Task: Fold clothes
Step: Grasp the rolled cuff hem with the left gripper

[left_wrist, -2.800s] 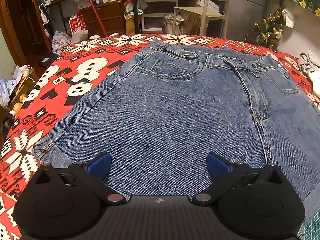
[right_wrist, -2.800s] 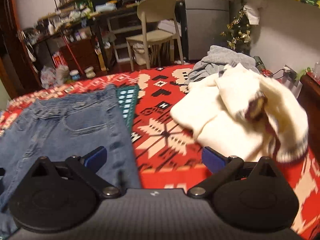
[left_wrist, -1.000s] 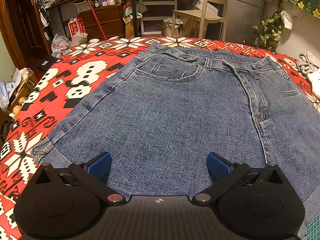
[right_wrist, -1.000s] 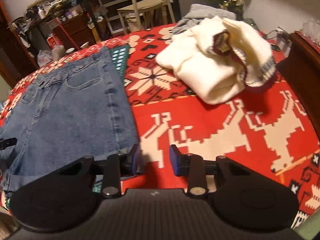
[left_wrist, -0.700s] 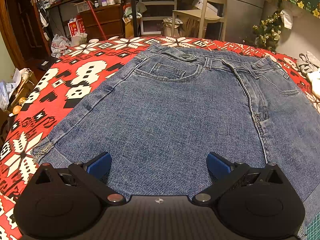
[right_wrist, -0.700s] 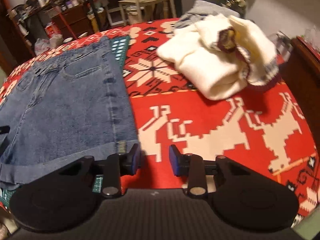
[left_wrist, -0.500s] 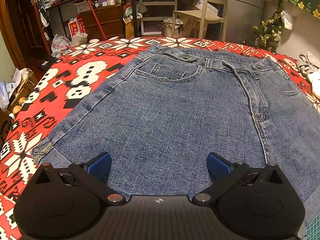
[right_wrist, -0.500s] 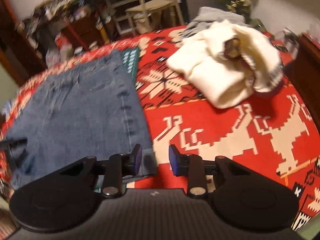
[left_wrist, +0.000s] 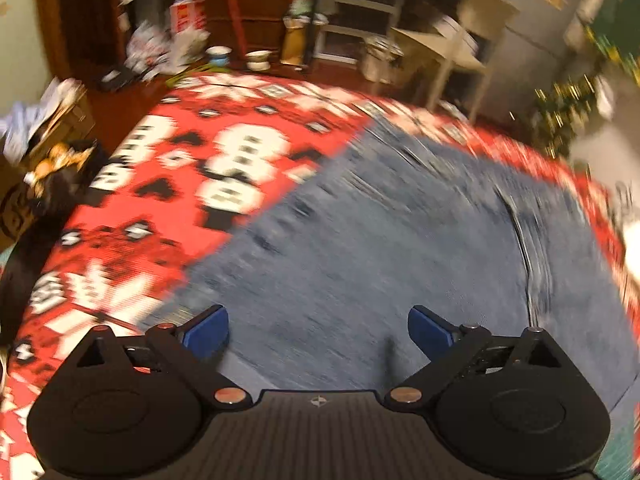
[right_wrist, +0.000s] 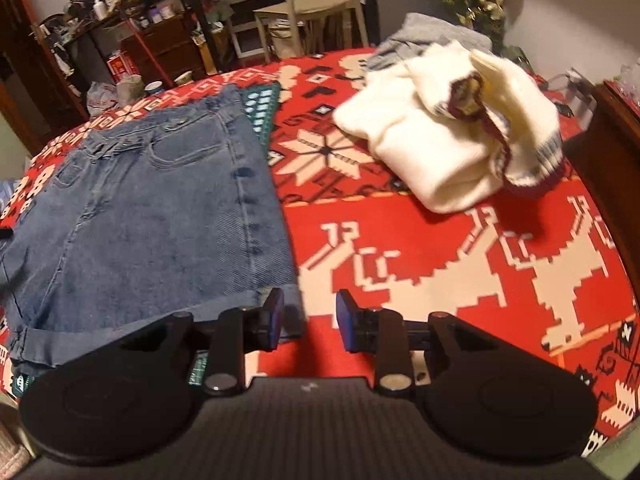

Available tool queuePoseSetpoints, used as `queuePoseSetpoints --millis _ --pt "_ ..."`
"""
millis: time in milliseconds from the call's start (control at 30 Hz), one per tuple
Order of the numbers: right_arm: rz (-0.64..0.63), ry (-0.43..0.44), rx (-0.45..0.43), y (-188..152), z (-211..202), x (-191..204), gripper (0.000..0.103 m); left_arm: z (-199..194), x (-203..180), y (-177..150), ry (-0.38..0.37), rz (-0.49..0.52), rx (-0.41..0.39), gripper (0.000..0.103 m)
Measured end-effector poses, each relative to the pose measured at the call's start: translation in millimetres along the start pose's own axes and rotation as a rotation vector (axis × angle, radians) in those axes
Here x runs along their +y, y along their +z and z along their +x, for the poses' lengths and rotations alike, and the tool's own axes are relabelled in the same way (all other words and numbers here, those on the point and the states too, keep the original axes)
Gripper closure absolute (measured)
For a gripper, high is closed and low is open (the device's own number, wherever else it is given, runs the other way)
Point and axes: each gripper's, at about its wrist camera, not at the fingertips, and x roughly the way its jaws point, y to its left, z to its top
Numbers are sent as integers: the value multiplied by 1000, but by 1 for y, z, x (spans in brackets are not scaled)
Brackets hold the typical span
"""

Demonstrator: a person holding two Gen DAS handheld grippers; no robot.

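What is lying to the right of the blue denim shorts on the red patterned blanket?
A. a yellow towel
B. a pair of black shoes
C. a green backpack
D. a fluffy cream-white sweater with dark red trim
D: in the right wrist view a fluffy cream-white sweater with dark red trim lies on the red patterned blanket, right of the blue denim shorts.

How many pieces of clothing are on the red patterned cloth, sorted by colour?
Blue: 1, the denim shorts
Cream: 1, the knit sweater with dark red trim
Grey: 1, the crumpled garment behind the sweater
Total: 3
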Motion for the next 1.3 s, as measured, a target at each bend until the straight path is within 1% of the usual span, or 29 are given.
queuePoseSetpoints --millis 67,100,167,200,233,267,367,467,567,633,700,767,867,933,1000,1033,1067,1100,1133,1167,1200,1300 --pt "6 21 -5 1 0 3 69 -2 12 7 -12 -18 19 27" --pt "12 32 -6 2 1 4 69 -3 18 10 -18 -28 29 33" --pt "21 46 -9 2 2 5 69 -5 30 17 -30 -46 48 57" --pt "21 48 -11 2 2 6 68 -6 36 20 -36 -55 58 63" --pt "21 49 -13 2 3 7 67 -7 42 23 -42 -64 67 74" --pt "20 51 -14 2 3 8 66 -7 48 26 -48 -73 77 80" --pt "24 62 -17 2 3 10 64 2 45 20 -12 -18 99 87" --pt "24 67 -18 1 3 11 64 15 47 16 21 -14 100 91" --pt "21 67 -16 1 3 11 63 21 55 15 49 -58 80 93" --pt "20 68 -15 1 3 11 62 20 59 14 52 -68 74 94" --pt "18 71 -16 0 3 12 61 17 58 13 63 -50 76 95" --pt "16 75 -16 0 4 13 59 12 62 13 67 -60 74 96" --pt "27 97 -21 0 4 16 51 3 71 15 70 -91 64 95" --pt "37 117 -27 1 4 19 50 -5 79 16 56 -139 58 95" --pt "32 137 -32 1 4 24 49 -9 83 16 34 -164 65 94" --pt "24 139 -34 2 4 27 49 -10 84 15 32 -162 70 92" --pt "16 142 -36 2 4 30 44 -12 83 14 35 -157 70 86" --pt "8 145 -38 2 4 32 34 -13 83 12 39 -150 68 81" --pt "0 148 -40 2 4 35 30 -14 84 9 43 -155 62 70" --pt "-8 150 -42 2 4 38 26 -14 85 7 48 -163 55 66" --pt "-10 155 -42 2 5 40 26 -14 86 4 52 -171 48 66" --pt "5 184 -32 2 9 42 26 -13 98 -8 26 -254 39 66"
